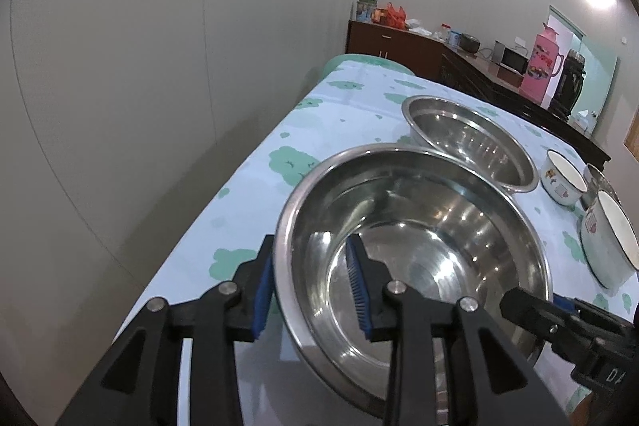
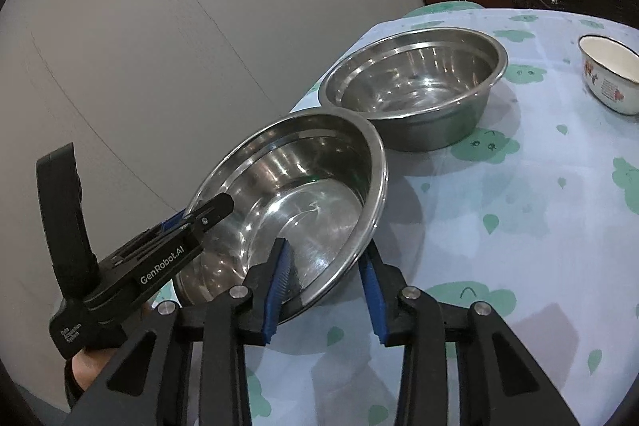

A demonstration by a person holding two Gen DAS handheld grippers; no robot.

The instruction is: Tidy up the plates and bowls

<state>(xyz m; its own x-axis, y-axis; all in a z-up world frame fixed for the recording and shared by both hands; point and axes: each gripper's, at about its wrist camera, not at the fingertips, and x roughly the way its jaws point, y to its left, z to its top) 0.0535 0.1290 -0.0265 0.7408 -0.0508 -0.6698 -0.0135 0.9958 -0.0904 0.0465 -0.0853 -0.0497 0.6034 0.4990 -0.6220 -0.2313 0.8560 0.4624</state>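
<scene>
Left wrist view, lower left: left gripper (image 1: 313,290) straddles the near rim of the near steel bowl (image 1: 419,226), one blue pad outside the wall, one inside. A gap shows on both sides of the rim, so the jaws read as spread, not clamped.

Centre: this bowl is in the lower middle of the frame, on or just above the cloud-print tablecloth (image 1: 255,162); in the right wrist view it looks tipped. Above and right of it sits the far steel bowl (image 1: 471,142), upright, rims nearly touching.

Right edge: two white enamel bowls, small enamel bowl (image 1: 565,182) and large enamel bowl (image 1: 611,242); a further steel item between them is too hidden to name.

Right wrist view, lower centre: right gripper (image 2: 325,288) likewise straddles the rim, jaws apart.

Progress, as judged: early. Nothing is nested yet; the near bowl likely goes into the far one, and the enamel bowls remain. No plates in view.

Writing: "GenRobot.AI" on the left gripper body; smaller print lower down is unreadable.
</scene>
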